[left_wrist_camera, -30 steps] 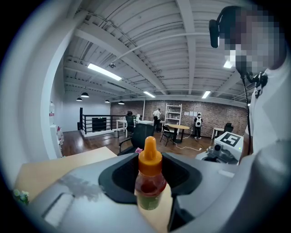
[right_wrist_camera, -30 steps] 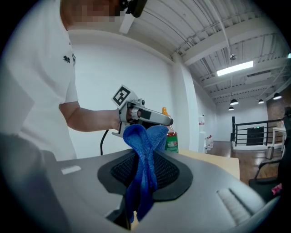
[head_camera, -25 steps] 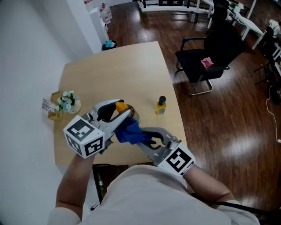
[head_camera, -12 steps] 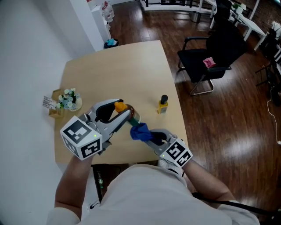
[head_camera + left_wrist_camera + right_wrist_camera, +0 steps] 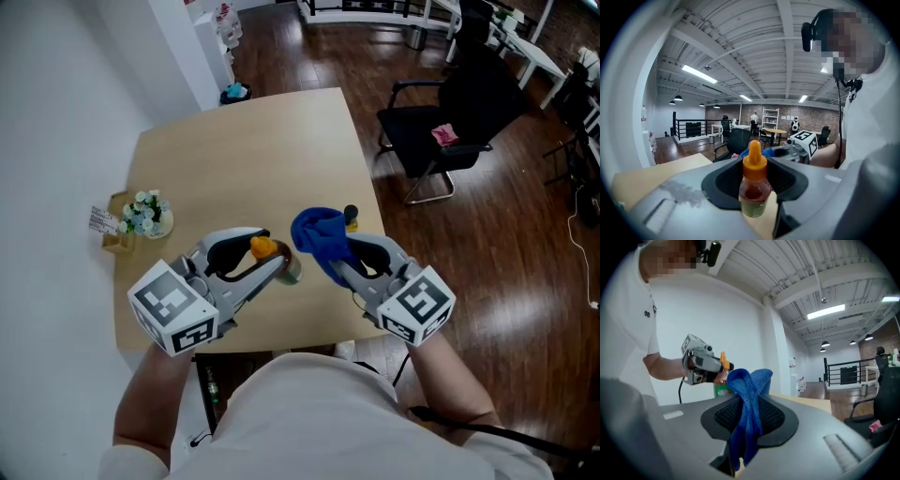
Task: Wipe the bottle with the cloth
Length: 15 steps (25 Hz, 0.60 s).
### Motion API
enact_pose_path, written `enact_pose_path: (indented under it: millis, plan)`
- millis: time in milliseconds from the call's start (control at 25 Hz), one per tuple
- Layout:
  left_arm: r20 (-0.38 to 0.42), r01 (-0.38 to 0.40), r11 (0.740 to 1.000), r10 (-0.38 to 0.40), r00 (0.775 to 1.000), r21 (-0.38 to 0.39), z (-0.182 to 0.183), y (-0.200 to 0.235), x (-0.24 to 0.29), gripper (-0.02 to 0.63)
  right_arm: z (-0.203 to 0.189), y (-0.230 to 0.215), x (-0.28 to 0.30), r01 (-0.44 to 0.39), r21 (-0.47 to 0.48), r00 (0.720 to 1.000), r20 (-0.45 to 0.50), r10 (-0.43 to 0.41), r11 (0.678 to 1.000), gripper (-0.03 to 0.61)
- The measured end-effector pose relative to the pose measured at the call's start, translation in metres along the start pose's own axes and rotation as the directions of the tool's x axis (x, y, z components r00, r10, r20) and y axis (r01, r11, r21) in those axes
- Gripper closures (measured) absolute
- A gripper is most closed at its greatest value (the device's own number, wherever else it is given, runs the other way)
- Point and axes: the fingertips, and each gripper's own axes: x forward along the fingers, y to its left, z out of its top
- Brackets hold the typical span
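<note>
My left gripper [image 5: 267,261] is shut on a sauce bottle [image 5: 277,259] with an orange cap, red contents and a green label; it is lifted over the table's near side. In the left gripper view the bottle [image 5: 753,187] stands upright between the jaws. My right gripper [image 5: 330,251] is shut on a blue cloth [image 5: 319,233], bunched above its jaws and held to the right of the bottle, apart from it. The right gripper view shows the cloth [image 5: 746,413] pinched between the jaws, with the left gripper [image 5: 723,375] and bottle [image 5: 721,383] beyond.
A tan table [image 5: 248,159] lies below. A small bottle with a black cap [image 5: 351,217] stands near its right edge, partly behind the cloth. A flower pot [image 5: 145,215] and a small box sit at the left edge. A black chair [image 5: 448,122] stands on the wood floor to the right.
My right gripper has swung the cloth up and to the right, away from the bottle it was touching. The left gripper with the bottle has stayed almost still.
</note>
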Motion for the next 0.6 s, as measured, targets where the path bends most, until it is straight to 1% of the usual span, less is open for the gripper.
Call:
enact_pose_path:
  millis: [80, 120, 200, 320, 480, 600]
  plan:
    - [0.0, 0.018, 1.0, -0.018, 1.0, 0.014, 0.002, -0.005, 0.003, 0.454, 0.02, 0.01, 0.006, -0.032, -0.025, 0.999, 0.039, 0.033, 0.999, 0.486]
    - [0.001, 0.024, 1.0, -0.024, 1.0, 0.008, 0.001, -0.008, 0.005, 0.454, 0.025, 0.014, 0.009, -0.046, -0.033, 0.998, 0.045, 0.047, 0.998, 0.486]
    - [-0.002, 0.034, 0.999, -0.034, 0.999, -0.011, -0.004, -0.015, 0.005, 0.454, 0.02, 0.021, 0.012, -0.062, -0.029, 0.998, 0.031, 0.063, 0.998, 0.486]
    - [-0.002, 0.048, 0.999, -0.048, 0.999, -0.009, -0.008, -0.018, 0.004, 0.454, -0.005, 0.019, 0.018, -0.066, -0.007, 0.998, -0.022, 0.066, 0.998, 0.486]
    - [0.009, 0.043, 0.999, -0.043, 0.999, -0.009, -0.007, -0.015, 0.001, 0.454, -0.053, 0.018, 0.027, -0.078, 0.048, 0.991, -0.109, 0.083, 0.996, 0.486]
    - [0.028, 0.048, 0.999, -0.048, 0.998, 0.002, 0.003, -0.013, -0.001, 0.454, -0.083, 0.014, 0.031, -0.065, 0.087, 0.984, -0.161, 0.078, 0.994, 0.486]
